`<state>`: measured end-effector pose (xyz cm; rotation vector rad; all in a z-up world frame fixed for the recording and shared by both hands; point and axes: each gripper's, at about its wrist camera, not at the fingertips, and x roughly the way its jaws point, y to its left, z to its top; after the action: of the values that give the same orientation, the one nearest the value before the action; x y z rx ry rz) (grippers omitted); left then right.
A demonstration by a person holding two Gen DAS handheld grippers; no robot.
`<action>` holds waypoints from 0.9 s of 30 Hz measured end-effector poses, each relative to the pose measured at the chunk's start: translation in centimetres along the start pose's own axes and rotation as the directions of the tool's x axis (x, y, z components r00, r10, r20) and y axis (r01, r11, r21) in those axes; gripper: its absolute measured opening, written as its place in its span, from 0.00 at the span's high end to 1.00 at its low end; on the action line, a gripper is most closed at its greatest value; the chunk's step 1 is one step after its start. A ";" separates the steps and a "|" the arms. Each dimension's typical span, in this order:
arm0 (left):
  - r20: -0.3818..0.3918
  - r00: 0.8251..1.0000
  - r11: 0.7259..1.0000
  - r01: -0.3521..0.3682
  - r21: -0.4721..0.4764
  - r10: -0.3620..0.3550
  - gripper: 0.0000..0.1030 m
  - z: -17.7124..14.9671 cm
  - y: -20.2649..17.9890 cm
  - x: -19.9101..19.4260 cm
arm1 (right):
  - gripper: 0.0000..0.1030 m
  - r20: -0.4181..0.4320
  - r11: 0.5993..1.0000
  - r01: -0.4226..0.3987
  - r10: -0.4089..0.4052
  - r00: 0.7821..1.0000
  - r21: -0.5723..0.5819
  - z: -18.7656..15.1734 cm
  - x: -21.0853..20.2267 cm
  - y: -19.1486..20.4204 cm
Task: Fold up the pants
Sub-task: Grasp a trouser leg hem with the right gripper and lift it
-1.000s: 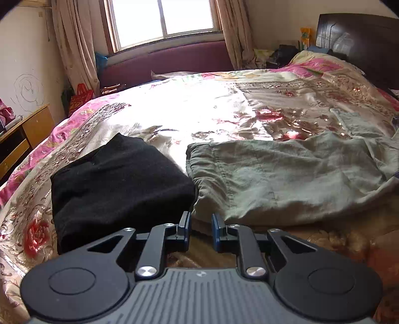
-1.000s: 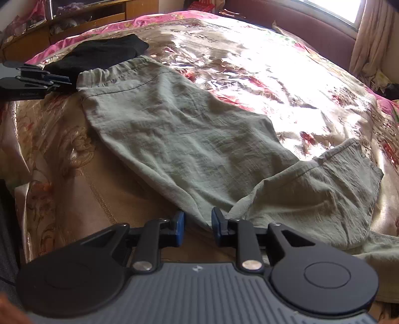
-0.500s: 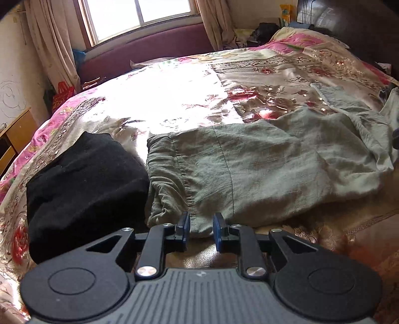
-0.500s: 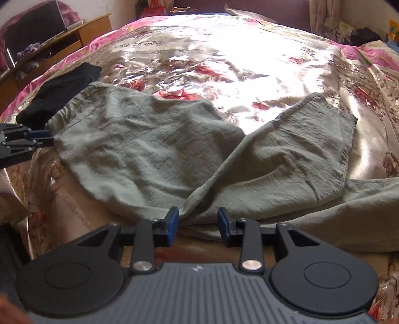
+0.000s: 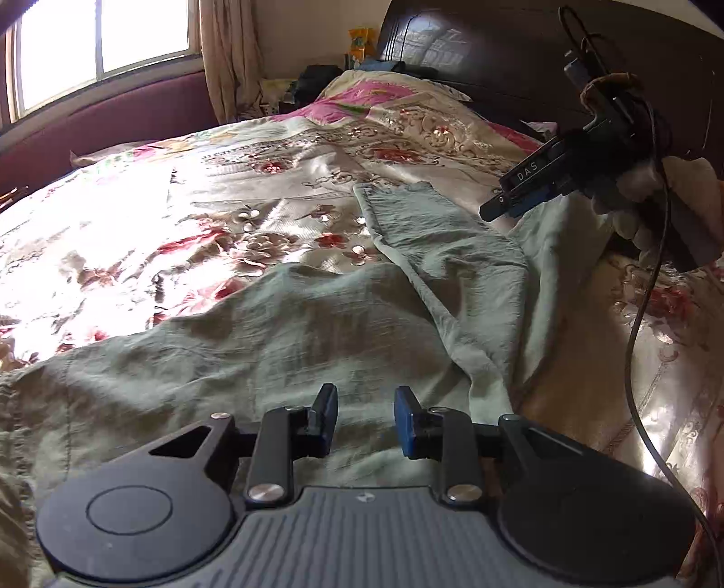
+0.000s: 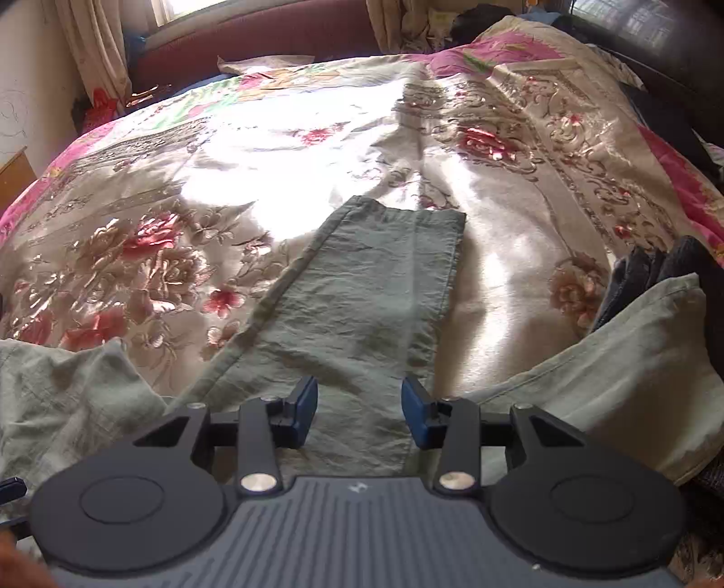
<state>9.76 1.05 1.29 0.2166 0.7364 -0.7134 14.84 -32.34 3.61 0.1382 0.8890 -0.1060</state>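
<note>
Olive-green pants lie spread on the flowered bedspread. My left gripper hovers over their wide middle part. Its jaws are opening, with only flat cloth beneath and nothing pinched. A hand holds my right gripper at the upper right of the left wrist view, above the legs. In the right wrist view one pant leg runs away from me to its hem. My right gripper is over the near part of that leg, jaws opening and empty. The other leg lies folded over at the right.
A dark headboard and a pink pillow stand at the bed's far end. The window is at the back left. Dark clothes are piled at the right bed edge. A black cable hangs from the right gripper.
Both grippers have swung along the pants from the waistband end toward the legs. The black folded garment has left the left wrist view. Both pairs of jaws have spread wider.
</note>
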 end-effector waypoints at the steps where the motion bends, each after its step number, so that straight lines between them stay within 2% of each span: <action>1: -0.008 0.999 0.999 0.032 -0.029 -0.033 0.58 0.3 -0.4 0.7 | 0.58 0.000 1.000 -0.002 0.002 1.000 0.006 0.5 0.4 -0.3; 3: -0.002 0.997 0.995 0.079 -0.054 -0.079 0.58 0.9 -1.5 1.7 | 0.58 0.014 0.999 -0.032 0.031 0.999 0.022 2.0 1.7 -0.2; 6: 0.017 0.996 0.996 0.086 -0.021 -0.086 0.58 1.8 -3.3 2.4 | 0.58 0.033 0.998 -0.056 0.055 0.998 0.028 4.7 4.4 0.9; 10: 0.012 0.996 0.996 0.091 -0.017 -0.091 0.54 2.4 -4.4 3.4 | 0.57 0.009 0.992 -0.093 0.093 0.996 0.088 7.9 9.2 2.9; 13: 0.000 0.998 0.998 0.060 -0.020 -0.060 0.54 2.5 -4.8 4.3 | 0.57 -0.024 0.994 -0.007 0.010 1.000 0.111 9.2 13.0 4.0; 15: -0.006 0.998 0.997 0.065 -0.051 -0.065 0.54 2.5 -4.8 4.8 | 0.56 -0.049 0.993 0.019 -0.013 0.999 0.118 9.5 14.6 4.5; 17: -0.010 0.997 0.994 0.075 -0.081 -0.076 0.53 2.4 -5.0 5.2 | 0.56 -0.038 0.994 0.066 -0.063 0.997 0.086 9.6 15.4 5.2; 19: -0.011 0.997 0.993 0.078 -0.089 -0.079 0.53 2.2 -5.3 5.4 | 0.61 -0.032 0.991 0.114 -0.112 0.993 0.064 9.7 15.6 5.2; 20: -0.007 0.997 0.994 0.072 -0.082 -0.073 0.53 2.0 -5.5 5.3 | 0.63 -0.036 0.991 0.107 -0.104 0.994 0.078 9.8 15.6 4.8; 22: -0.003 0.998 0.996 0.064 -0.060 -0.065 0.54 1.8 -5.9 5.3 | 0.91 -0.055 0.989 0.106 -0.100 0.993 0.108 10.0 15.3 3.5; 23: -0.001 0.998 0.996 0.064 -0.056 -0.064 0.55 1.7 -6.0 5.4 | 0.96 -0.069 0.987 0.091 -0.082 0.994 0.133 10.2 15.0 2.7; 25: -0.005 0.998 0.996 0.065 -0.053 -0.066 0.64 1.8 -6.0 5.4 | 0.98 -0.076 0.983 0.066 -0.054 0.996 0.171 10.3 14.2 1.4; 27: -0.009 0.999 0.998 0.050 -0.043 -0.050 0.73 1.9 -6.0 5.5 | 0.98 -0.044 0.978 0.025 -0.016 0.999 0.206 10.5 12.5 0.2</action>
<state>9.65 -7.07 -0.66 0.1628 0.7679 -0.7436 30.69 -34.30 0.40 0.3266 0.9202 -0.2156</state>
